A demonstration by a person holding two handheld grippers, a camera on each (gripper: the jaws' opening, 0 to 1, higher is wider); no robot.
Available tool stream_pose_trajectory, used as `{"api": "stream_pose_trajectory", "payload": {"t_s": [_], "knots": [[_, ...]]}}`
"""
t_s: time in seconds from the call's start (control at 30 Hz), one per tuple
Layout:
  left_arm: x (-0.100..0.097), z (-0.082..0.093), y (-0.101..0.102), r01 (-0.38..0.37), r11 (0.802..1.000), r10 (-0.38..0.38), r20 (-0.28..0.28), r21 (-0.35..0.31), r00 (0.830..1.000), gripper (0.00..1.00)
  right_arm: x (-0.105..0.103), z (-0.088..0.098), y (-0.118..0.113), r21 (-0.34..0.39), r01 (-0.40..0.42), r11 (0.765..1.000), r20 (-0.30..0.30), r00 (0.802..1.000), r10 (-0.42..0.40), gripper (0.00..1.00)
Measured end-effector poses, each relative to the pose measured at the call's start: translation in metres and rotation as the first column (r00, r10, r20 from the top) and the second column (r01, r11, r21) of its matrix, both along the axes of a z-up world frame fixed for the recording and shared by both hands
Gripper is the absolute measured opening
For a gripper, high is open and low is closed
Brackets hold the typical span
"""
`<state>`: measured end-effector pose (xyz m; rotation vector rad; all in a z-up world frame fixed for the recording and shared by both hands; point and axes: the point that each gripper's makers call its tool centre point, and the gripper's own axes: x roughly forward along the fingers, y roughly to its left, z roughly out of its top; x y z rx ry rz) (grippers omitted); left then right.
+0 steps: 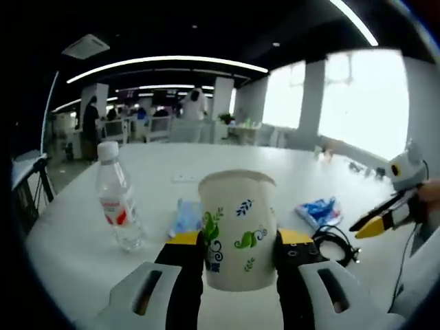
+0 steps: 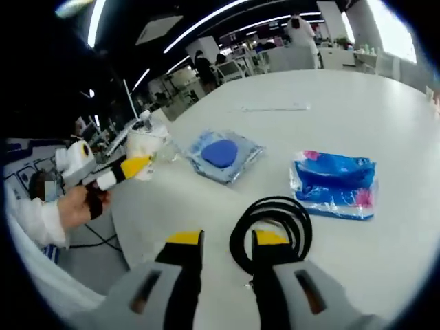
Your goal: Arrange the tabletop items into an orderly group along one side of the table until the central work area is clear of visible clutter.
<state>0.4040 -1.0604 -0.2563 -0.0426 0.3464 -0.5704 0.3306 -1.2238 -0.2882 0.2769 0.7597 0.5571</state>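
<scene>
Paper cup (image 1: 237, 230) with leaf prints sits clamped between the left gripper (image 1: 237, 258) jaws, above the white table (image 1: 82, 240), with a water bottle (image 1: 117, 203) just beside it. The right gripper (image 2: 218, 258) hangs with jaws apart over a coiled black cable (image 2: 271, 223), one jaw overlapping the coil. A blue packet (image 2: 335, 182) and a blue pouch (image 2: 221, 155) lie nearby.

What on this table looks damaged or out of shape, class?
The paper cup, gripped between the left tongs, looks squashed: its rim is dented rather than round. The water bottle stands upright, and the black cable lies coiled; nothing looks spilled.
</scene>
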Motion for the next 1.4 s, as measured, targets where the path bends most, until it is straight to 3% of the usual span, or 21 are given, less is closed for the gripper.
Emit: {"api": "stream_pose_trajectory", "payload": {"t_s": [0.2, 0.37, 0.5, 0.63, 0.77, 1.0, 1.27, 1.4], "knots": [[-0.009, 0.0, -0.006, 0.041, 0.999, -0.041, -0.006, -0.011, 0.999, 0.38, 0.015, 0.025, 0.036, 0.064, -0.077, 0.995, 0.046, 0.996, 0.075, 0.37], [-0.014, 0.009, -0.01, 0.069, 0.997, -0.069, 0.025, -0.029, 0.997, 0.38, 0.022, 0.043, 0.063, 0.103, -0.177, 0.979, 0.065, 0.983, 0.171, 0.46], [-0.02, 0.011, -0.013, 0.1, 0.994, -0.098, 0.035, -0.039, 0.995, 0.38, 0.03, 0.061, 0.074, 0.208, -0.186, 0.96, 0.053, 0.982, 0.179, 0.5], [-0.027, 0.016, -0.016, 0.131, 0.99, -0.128, 0.061, -0.049, 0.99, 0.38, 0.038, 0.071, 0.078, 0.237, -0.218, 0.947, 0.039, 0.976, 0.215, 0.6], [-0.032, 0.017, -0.019, 0.158, 0.986, -0.154, 0.068, -0.06, 0.986, 0.38, 0.038, 0.084, 0.095, 0.283, -0.29, 0.914, 0.032, 0.956, 0.293, 0.68], [-0.042, 0.026, -0.022, 0.205, 0.975, -0.196, 0.098, -0.087, 0.976, 0.38, 0.032, 0.086, 0.127, 0.242, -0.422, 0.874, 0.045, 0.904, 0.424, 0.75], [-0.051, 0.035, -0.026, 0.233, 0.968, -0.222, 0.12, -0.091, 0.968, 0.38, 0.032, 0.081, 0.144, 0.228, -0.455, 0.861, 0.026, 0.886, 0.462, 0.69], [-0.056, 0.031, -0.03, 0.255, 0.965, -0.246, 0.116, -0.068, 0.962, 0.38, 0.033, 0.078, 0.146, 0.21, -0.451, 0.867, 0.027, 0.89, 0.456, 0.55]]}}
